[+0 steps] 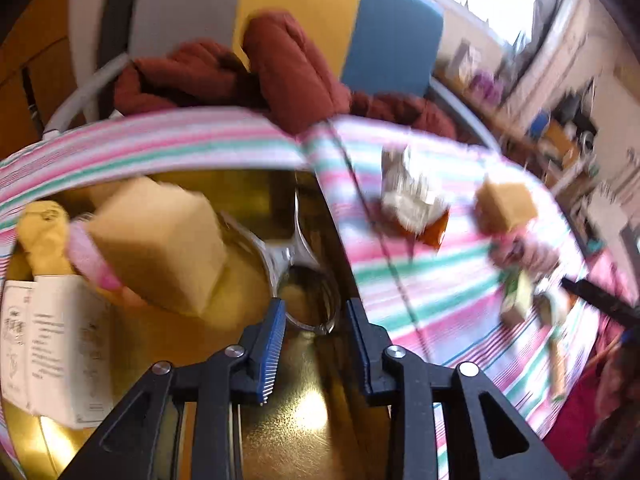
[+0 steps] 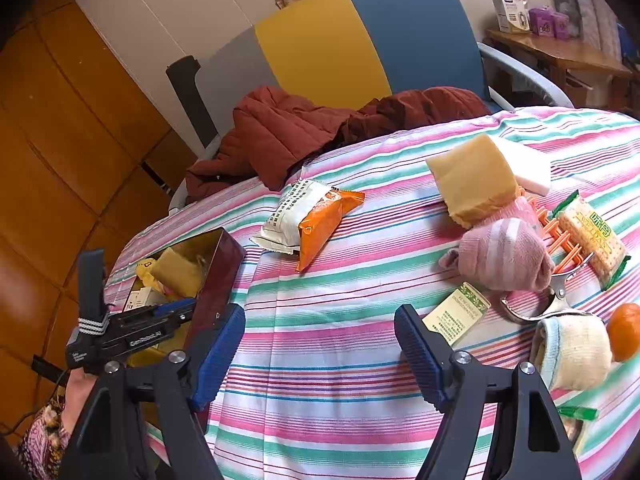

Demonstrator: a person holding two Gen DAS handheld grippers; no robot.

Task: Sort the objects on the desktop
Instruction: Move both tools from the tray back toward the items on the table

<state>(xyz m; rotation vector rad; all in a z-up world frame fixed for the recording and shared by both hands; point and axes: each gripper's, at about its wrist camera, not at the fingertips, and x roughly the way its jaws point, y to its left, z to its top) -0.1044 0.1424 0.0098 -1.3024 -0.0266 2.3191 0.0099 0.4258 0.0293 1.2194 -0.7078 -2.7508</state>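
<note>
Counts, taken from the gold tin at the near-left edge of the table. Inside the tin: 1 yellow sponge, 1 white leaflet box, 1 yellow packet, 1 pink sock, 1 metal clip.

Left gripper hung over the tin's interior, jaws parted w/ nothing between the blue pads; the clip lay just beyond the tips, contact unclear (view motion-blurred). Right gripper sat over bare cloth right of the tin, jaws spread wide, empty.

On the cloth, right of the tin: 1 orange-and-white snack bag; farther right 1 yellow sponge leaning on 1 white foam block; 1 pink striped sock; 1 orange comb-like rack; 1 cracker pack; 1 small green-label box; 1 metal clip; 1 cream sock; 1 orange fruit.

Surface: pink/green/white striped tablecloth. Behind the tin: chair w/ grey, yellow, blue panels, rust-red jacket on its seat; wood-tone floor.
</note>
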